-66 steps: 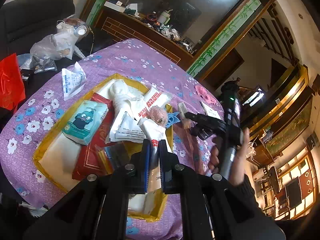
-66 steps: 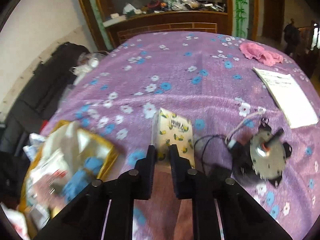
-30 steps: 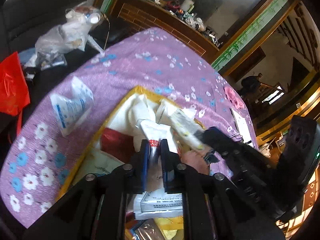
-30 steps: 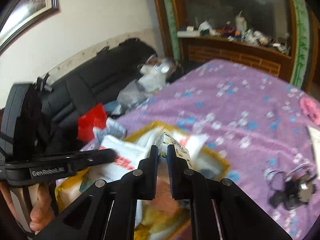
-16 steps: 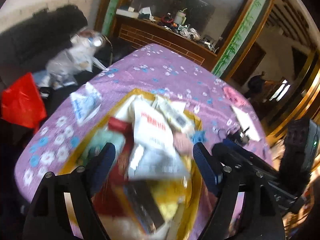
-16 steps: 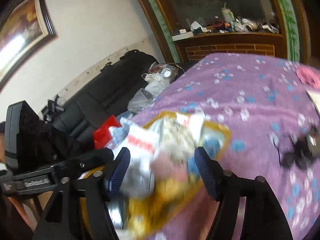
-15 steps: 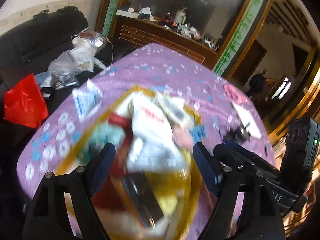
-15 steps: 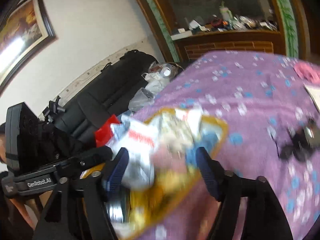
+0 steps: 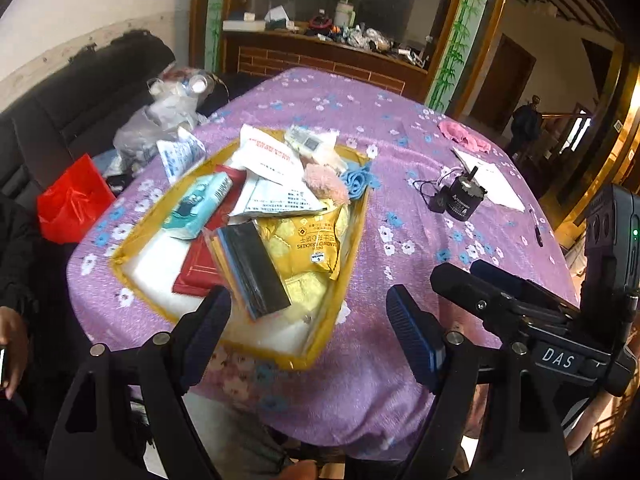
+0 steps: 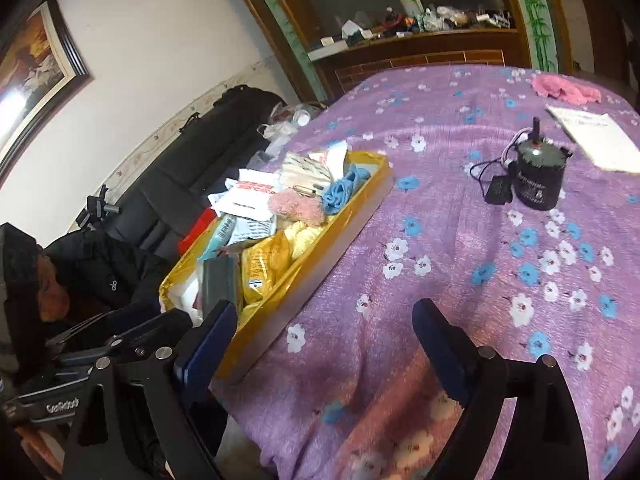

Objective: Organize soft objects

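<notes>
A yellow tray (image 9: 352, 256) on the purple flowered tablecloth holds several soft packets: a teal tissue pack (image 9: 198, 204), white pouches (image 9: 272, 158), a yellow cracker bag (image 9: 316, 240), a pink fluffy thing (image 9: 326, 182), a blue cloth (image 9: 356, 178). The tray also shows in the right wrist view (image 10: 340, 224). My left gripper (image 9: 310, 332) is open and empty, held back above the tray's near end. My right gripper (image 10: 326, 344) is open and empty over the table's front edge, right of the tray; it shows in the left wrist view (image 9: 500, 292).
A white packet (image 9: 178, 154) lies on the cloth left of the tray. A black motor with wires (image 9: 460, 198) (image 10: 536, 176), a white paper (image 10: 596, 140) and a pink cloth (image 10: 564, 88) lie on the right. A black sofa (image 9: 80, 92) with bags stands to the left.
Both grippers were shut on packets over the tray a second ago. Both have opened, left the packets in the tray and pulled back toward the table's front edge.
</notes>
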`<state>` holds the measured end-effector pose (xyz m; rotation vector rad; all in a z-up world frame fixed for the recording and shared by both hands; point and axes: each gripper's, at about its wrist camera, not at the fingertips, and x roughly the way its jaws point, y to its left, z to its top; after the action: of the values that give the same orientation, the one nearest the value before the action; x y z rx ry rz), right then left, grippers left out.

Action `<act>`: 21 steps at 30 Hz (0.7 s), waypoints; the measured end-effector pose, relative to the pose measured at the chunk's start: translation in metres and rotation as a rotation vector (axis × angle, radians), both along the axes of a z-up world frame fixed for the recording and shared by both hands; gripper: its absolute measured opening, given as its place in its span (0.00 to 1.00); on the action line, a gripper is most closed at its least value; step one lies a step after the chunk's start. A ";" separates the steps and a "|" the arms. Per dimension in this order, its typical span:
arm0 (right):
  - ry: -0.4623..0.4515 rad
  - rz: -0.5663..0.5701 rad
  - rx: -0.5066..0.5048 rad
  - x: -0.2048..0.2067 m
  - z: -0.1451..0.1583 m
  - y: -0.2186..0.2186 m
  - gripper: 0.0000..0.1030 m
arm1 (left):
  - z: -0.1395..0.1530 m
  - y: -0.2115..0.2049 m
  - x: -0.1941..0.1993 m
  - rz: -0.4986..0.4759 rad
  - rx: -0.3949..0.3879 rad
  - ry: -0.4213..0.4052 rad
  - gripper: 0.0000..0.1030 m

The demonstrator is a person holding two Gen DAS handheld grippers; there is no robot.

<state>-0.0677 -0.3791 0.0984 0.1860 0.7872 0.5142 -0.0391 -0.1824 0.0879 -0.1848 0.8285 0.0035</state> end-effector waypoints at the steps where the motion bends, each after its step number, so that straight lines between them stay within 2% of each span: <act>1: -0.013 -0.003 -0.004 -0.008 0.004 -0.002 0.90 | 0.003 -0.002 -0.004 0.006 0.015 -0.009 0.78; 6: -0.051 -0.009 -0.017 -0.040 0.015 -0.010 0.92 | 0.018 -0.012 -0.025 0.038 0.079 -0.052 0.78; 12: -0.041 0.007 -0.042 -0.059 0.014 -0.012 0.93 | 0.018 -0.014 -0.036 0.038 0.072 -0.049 0.78; 21: -0.067 0.008 -0.082 -0.059 0.020 -0.010 0.93 | 0.014 -0.014 -0.030 0.030 0.041 -0.031 0.78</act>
<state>-0.1267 -0.3889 0.1180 0.0898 0.7424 0.4921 -0.0690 -0.1959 0.1016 -0.1587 0.7942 0.0458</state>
